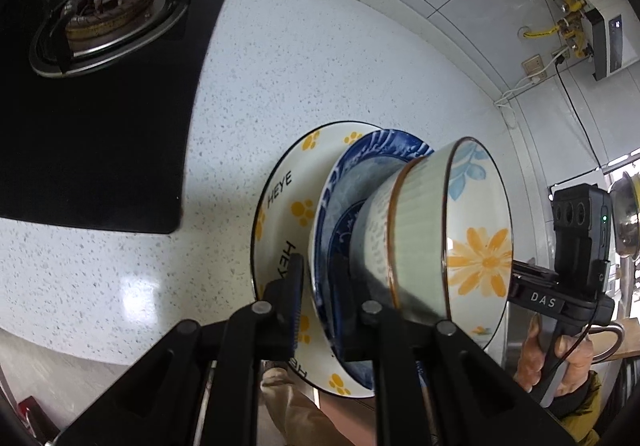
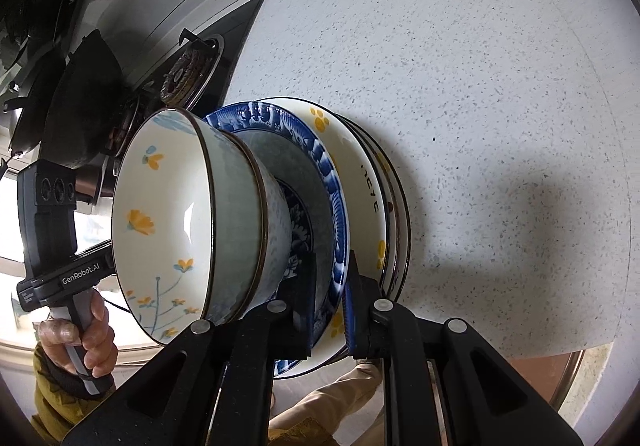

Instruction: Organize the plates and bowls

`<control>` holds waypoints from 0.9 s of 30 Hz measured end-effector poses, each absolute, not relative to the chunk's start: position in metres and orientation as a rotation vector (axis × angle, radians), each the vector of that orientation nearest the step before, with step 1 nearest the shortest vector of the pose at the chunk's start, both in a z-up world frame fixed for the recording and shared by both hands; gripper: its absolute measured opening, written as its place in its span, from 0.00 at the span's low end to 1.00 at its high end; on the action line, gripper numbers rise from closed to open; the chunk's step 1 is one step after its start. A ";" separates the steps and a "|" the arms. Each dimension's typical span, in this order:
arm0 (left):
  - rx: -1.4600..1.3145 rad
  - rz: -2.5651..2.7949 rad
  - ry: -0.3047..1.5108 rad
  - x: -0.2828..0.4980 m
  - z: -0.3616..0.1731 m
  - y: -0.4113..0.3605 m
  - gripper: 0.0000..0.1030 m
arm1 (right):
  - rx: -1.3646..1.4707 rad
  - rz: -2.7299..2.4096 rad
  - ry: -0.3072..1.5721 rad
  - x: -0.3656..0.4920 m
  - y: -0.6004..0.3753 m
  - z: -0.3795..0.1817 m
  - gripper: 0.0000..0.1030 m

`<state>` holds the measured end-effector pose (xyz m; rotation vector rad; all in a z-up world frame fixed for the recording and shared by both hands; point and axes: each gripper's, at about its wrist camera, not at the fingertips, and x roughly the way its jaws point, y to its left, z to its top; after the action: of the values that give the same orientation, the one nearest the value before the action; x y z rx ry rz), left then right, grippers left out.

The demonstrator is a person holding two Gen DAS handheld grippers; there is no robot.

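left tongs (image 1: 318,298) clamp stacked plates (image 1: 320,230), bowls (image 1: 452,234).

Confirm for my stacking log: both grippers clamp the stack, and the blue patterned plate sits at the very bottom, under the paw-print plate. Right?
Not quite. The blue patterned plate sits on top of the paw-print plate, under the floral bowl; the left wrist view shows it. The left gripper and the right gripper do clamp the stack's rims.

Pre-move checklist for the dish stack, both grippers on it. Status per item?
1. Left gripper clamps rims of the paw-print "HEYE" plate and blue patterned plate: ok.
2. Right gripper clamps the same rims from the opposite side: ok.
3. Two nested floral bowls seated in the blue plate: ok.
4. Stack clear of the black gas stove: ok.
5. Stack lifted off the speckled white counter: cannot tell.
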<state>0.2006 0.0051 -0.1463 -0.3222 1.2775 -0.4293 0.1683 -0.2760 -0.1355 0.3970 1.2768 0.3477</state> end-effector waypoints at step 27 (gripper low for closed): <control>-0.118 -0.520 0.854 0.109 -0.061 0.025 0.66 | 0.202 0.026 0.878 0.069 -0.263 -0.056 0.66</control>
<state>0.1092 0.0248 -0.0607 -0.1180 0.8539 -0.5201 0.0692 -0.2631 -0.0560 0.2018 0.8782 0.0257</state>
